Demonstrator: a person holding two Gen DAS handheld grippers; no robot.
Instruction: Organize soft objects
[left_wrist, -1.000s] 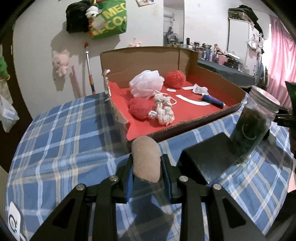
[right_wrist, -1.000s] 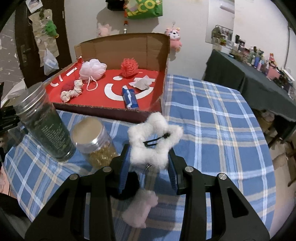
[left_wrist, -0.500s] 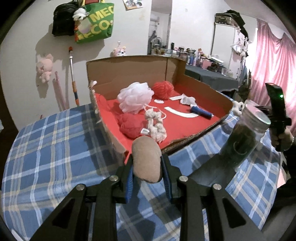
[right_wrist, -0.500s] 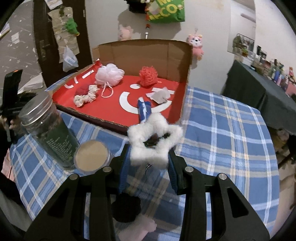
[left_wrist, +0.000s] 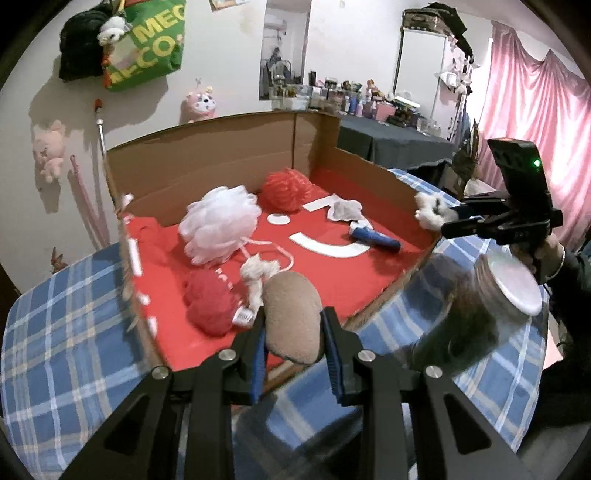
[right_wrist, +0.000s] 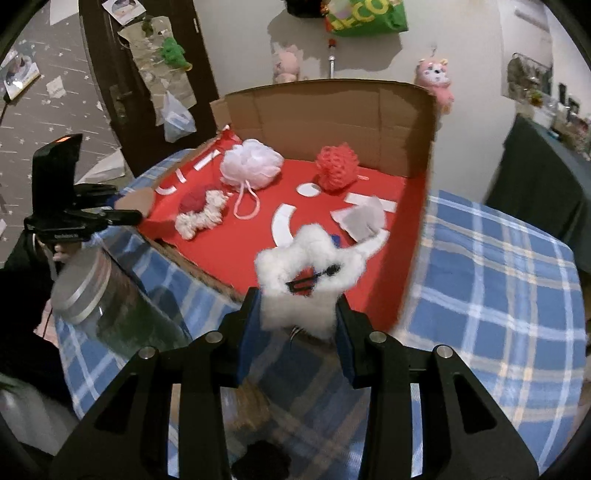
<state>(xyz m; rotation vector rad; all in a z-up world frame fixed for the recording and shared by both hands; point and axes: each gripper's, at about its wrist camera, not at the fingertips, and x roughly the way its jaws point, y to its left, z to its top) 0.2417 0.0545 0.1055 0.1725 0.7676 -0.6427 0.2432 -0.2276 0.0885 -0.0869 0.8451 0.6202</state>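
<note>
My left gripper (left_wrist: 293, 345) is shut on a tan soft pad (left_wrist: 291, 317) and holds it over the near edge of the red-lined cardboard box (left_wrist: 373, 173). My right gripper (right_wrist: 299, 325) is shut on a white fluffy hair clip (right_wrist: 306, 273) above the box's near edge (right_wrist: 207, 277). In the box lie a white bath pouf (left_wrist: 219, 225), a red pouf (left_wrist: 286, 188), a red yarn ball (left_wrist: 208, 304), a white scrunchie (right_wrist: 201, 218), a grey-white cloth (right_wrist: 364, 218) and a blue object (left_wrist: 375, 238). The right gripper also shows in the left wrist view (left_wrist: 443, 219).
A tall glass jar with dark contents and a metal lid (left_wrist: 476, 310) stands on the blue plaid tablecloth (right_wrist: 498, 295) by the box; it also shows in the right wrist view (right_wrist: 110, 310). A dark object (right_wrist: 258, 461) lies below the right gripper. Walls with hung bags and toys lie behind.
Both grippers have moved forward and up toward the box, each still holding its soft object. The box now fills more of both views; the gold-lidded jar has dropped out of sight.
</note>
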